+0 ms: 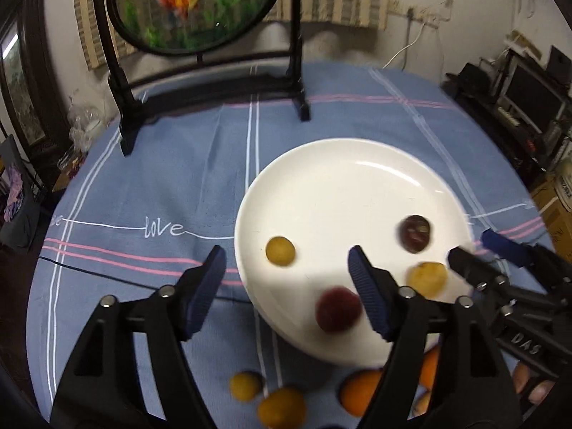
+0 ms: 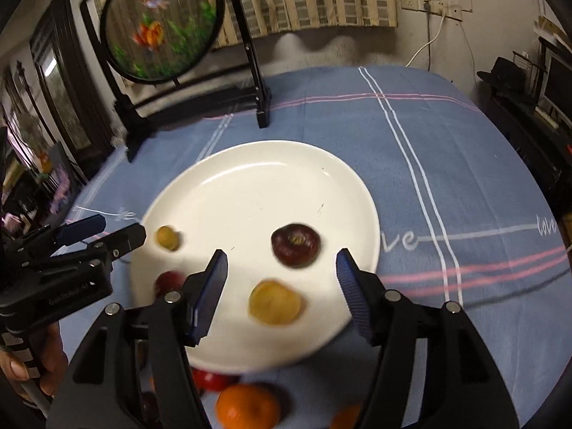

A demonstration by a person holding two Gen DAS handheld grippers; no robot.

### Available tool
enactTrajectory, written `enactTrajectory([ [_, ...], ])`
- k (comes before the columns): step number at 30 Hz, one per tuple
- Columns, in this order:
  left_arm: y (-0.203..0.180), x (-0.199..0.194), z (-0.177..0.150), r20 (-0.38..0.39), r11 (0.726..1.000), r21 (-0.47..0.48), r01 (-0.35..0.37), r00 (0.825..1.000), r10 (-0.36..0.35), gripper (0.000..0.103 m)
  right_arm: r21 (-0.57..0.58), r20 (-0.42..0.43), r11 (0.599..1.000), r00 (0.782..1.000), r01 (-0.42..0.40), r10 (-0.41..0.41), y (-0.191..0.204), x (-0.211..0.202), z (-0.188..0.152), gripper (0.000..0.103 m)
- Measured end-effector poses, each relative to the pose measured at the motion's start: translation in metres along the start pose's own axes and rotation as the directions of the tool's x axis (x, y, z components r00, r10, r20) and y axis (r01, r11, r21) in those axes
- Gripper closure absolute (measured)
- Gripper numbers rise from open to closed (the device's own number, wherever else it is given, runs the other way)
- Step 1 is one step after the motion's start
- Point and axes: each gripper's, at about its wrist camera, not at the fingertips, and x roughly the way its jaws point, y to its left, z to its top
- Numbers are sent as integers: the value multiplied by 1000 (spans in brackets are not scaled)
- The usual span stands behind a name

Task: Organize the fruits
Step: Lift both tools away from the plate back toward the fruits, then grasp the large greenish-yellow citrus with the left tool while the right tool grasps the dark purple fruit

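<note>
The left gripper (image 1: 287, 275) hangs with its jaws spread wide and nothing between them, its left finger over the blue cloth and its right finger over the near edge of the white plate (image 1: 343, 178). The right gripper (image 2: 282, 279) is likewise wide open and empty, poised above the plate's near rim, with a large yellow fruit (image 2: 274, 302) lying on the plate in the gap between its fingers. On the plate, taken as a clock face in the right wrist view, a dark red plum (image 2: 295, 245) sits at about four o'clock, the large yellow fruit at about five, a smaller yellow fruit (image 2: 167, 237) at about eight, and a red fruit (image 2: 168, 282) near seven, partly hidden behind the right gripper's left finger. Off the plate, beyond its six o'clock edge, the tablecloth (image 2: 447, 164) carries an orange (image 2: 246, 407) and another red fruit (image 2: 211, 379); the left wrist view adds two small yellow fruits (image 1: 245, 385) there. A round framed fish picture on a black stand (image 1: 193, 3) rises at the plate's far side, around eleven o'clock.
</note>
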Motion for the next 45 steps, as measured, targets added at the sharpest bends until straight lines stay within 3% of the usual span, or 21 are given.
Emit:
enactTrajectory([
  [7,-7,-55,-31,62,999,37,17,998,-19,20,2,29,1000,1000,-12,12,0,-48,-38,39],
  [12,-3,-79,-65,65,999,32,35,997,-37,16,23,73,999,997,-29,27,-5,-85,-74,38],
  [19,5,-103,-136,67,998,57,4,998,-8,16,42,114,999,993,14,-19,-16,-111,-125,37],
  [30,8,-99,-191,0,997,72,12,1000,-12,15,50,25,999,1000,1,-2,-11,-114,-187,37],
  [45,14,-82,-215,-77,998,51,30,997,-26,15,60,-12,998,999,-34,35,-9,-108,-198,37],
])
